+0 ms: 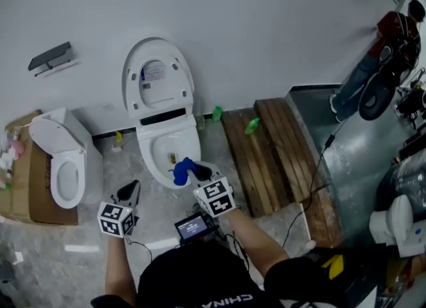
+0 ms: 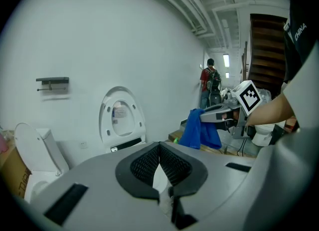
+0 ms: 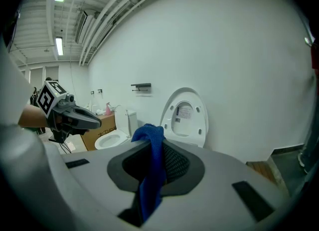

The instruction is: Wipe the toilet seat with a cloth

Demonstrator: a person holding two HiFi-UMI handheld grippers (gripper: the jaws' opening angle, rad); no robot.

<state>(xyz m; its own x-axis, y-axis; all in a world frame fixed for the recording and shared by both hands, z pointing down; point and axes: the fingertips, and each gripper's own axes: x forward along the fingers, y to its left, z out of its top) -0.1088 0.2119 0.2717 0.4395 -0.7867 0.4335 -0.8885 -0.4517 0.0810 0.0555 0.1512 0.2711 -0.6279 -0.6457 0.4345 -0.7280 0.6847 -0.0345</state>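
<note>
A white toilet [image 1: 174, 147] stands against the wall with its lid [image 1: 158, 77] raised, and the rim of its bowl is exposed. My right gripper [image 1: 198, 170] is shut on a blue cloth [image 1: 181, 170] that hangs over the bowl's front edge. In the right gripper view the cloth [image 3: 152, 165] drapes down between the jaws, with the lid [image 3: 185, 117] ahead. My left gripper [image 1: 130, 192] is left of the bowl, over the floor. Its jaws [image 2: 159, 147] are shut with nothing between them. The left gripper view shows the cloth [image 2: 199, 130] dangling off the right gripper [image 2: 212, 113].
A second white toilet [image 1: 63, 160] and a cardboard box [image 1: 26, 187] stand at the left. A wooden pallet [image 1: 266, 154] lies right of the toilet, with green bottles [image 1: 252, 126] beside it. A person [image 1: 379, 54] stands far right. Cables [image 1: 319, 167] cross the floor.
</note>
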